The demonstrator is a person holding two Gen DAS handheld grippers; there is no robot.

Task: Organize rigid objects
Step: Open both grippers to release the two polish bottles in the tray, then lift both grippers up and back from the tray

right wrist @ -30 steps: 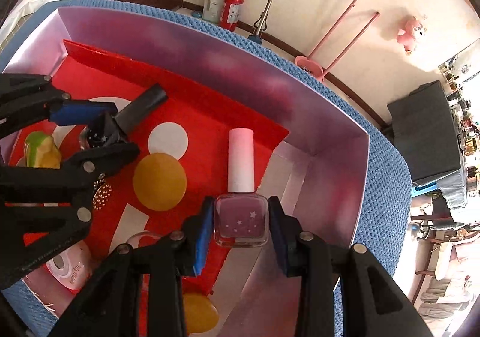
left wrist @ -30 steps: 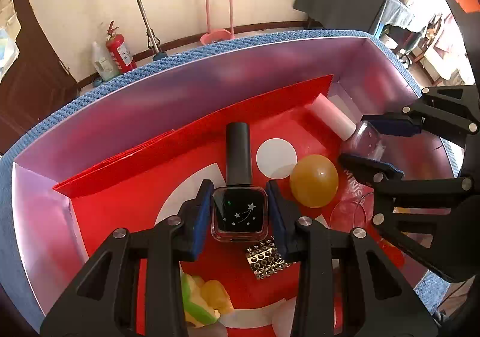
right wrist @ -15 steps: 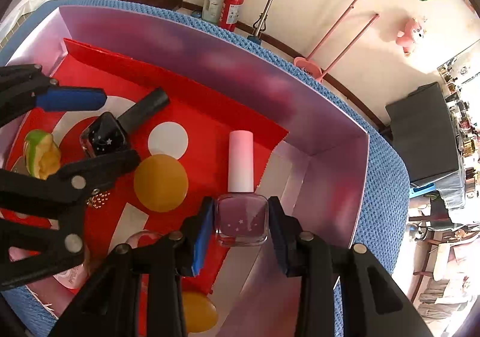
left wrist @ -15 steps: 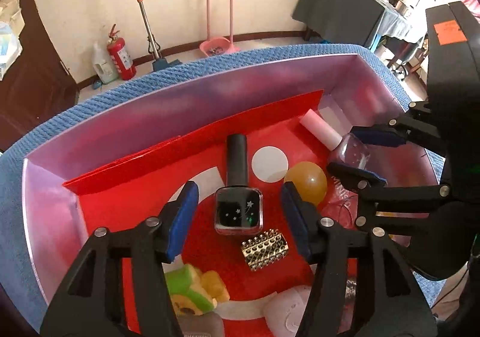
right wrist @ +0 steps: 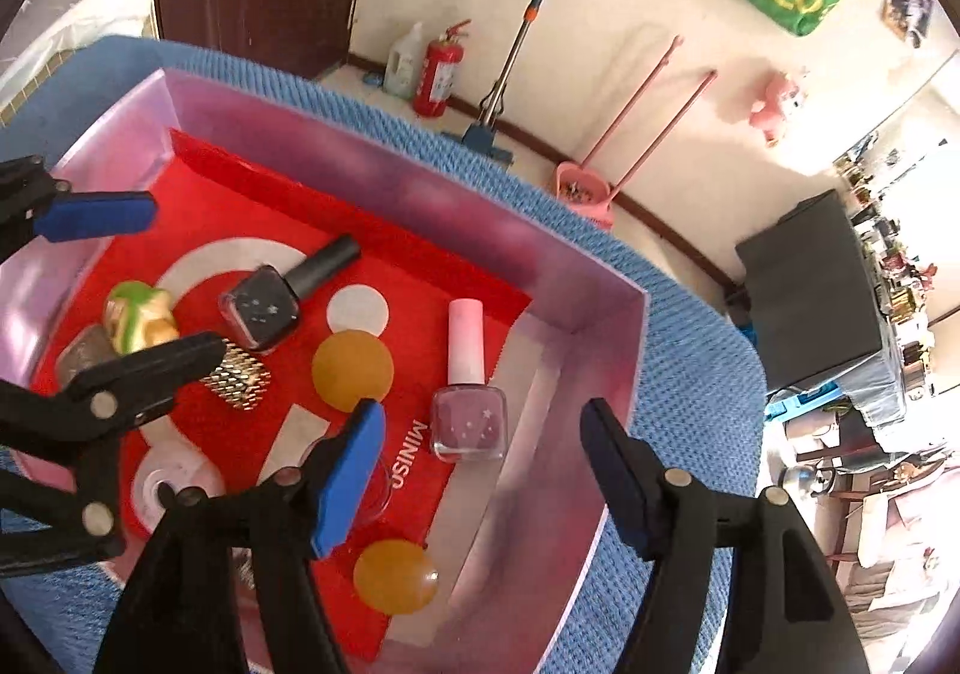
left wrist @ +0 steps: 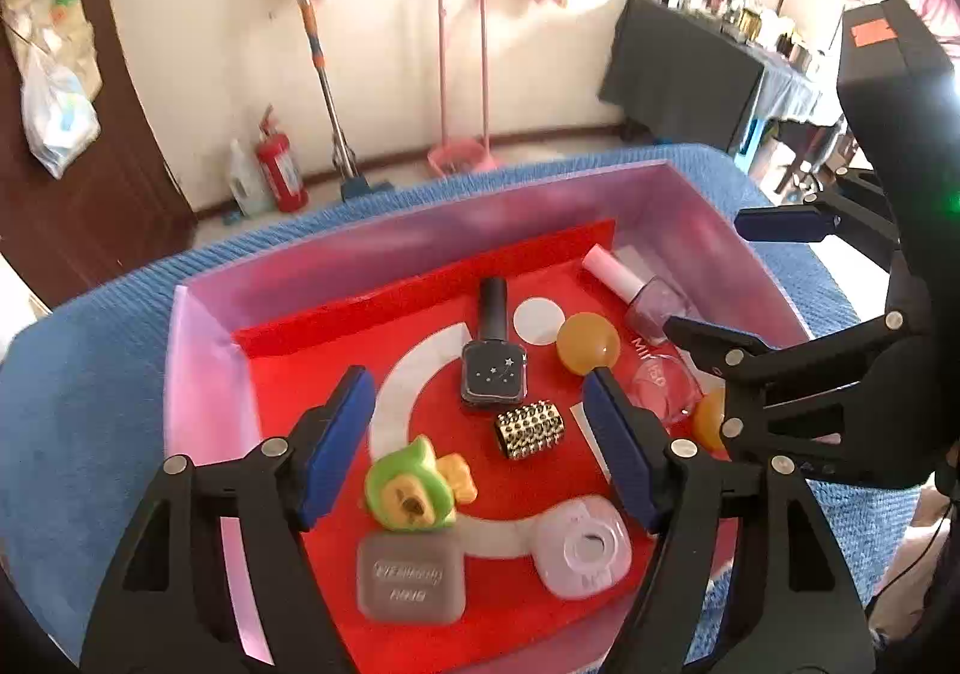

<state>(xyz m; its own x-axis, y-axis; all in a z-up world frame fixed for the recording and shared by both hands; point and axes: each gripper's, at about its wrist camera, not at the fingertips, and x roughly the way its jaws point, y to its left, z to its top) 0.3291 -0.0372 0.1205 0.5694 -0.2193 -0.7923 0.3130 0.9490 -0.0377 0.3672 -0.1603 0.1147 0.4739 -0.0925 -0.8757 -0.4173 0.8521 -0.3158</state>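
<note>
My left gripper (left wrist: 480, 434) is spread wide and empty above the tray (left wrist: 204, 374); the dark nail polish bottle (left wrist: 493, 368) lies flat just beyond its fingertips, a studded gold piece (left wrist: 530, 430) between them. My right gripper (right wrist: 483, 464) is equally spread, with the pink nail polish bottle (right wrist: 468, 404) lying between its fingers, untouched. A clear round item by its left finger is half hidden, hard to make out.

Left claw (left wrist: 480, 449) spread wide and empty, right claw (right wrist: 483, 479) likewise
</note>
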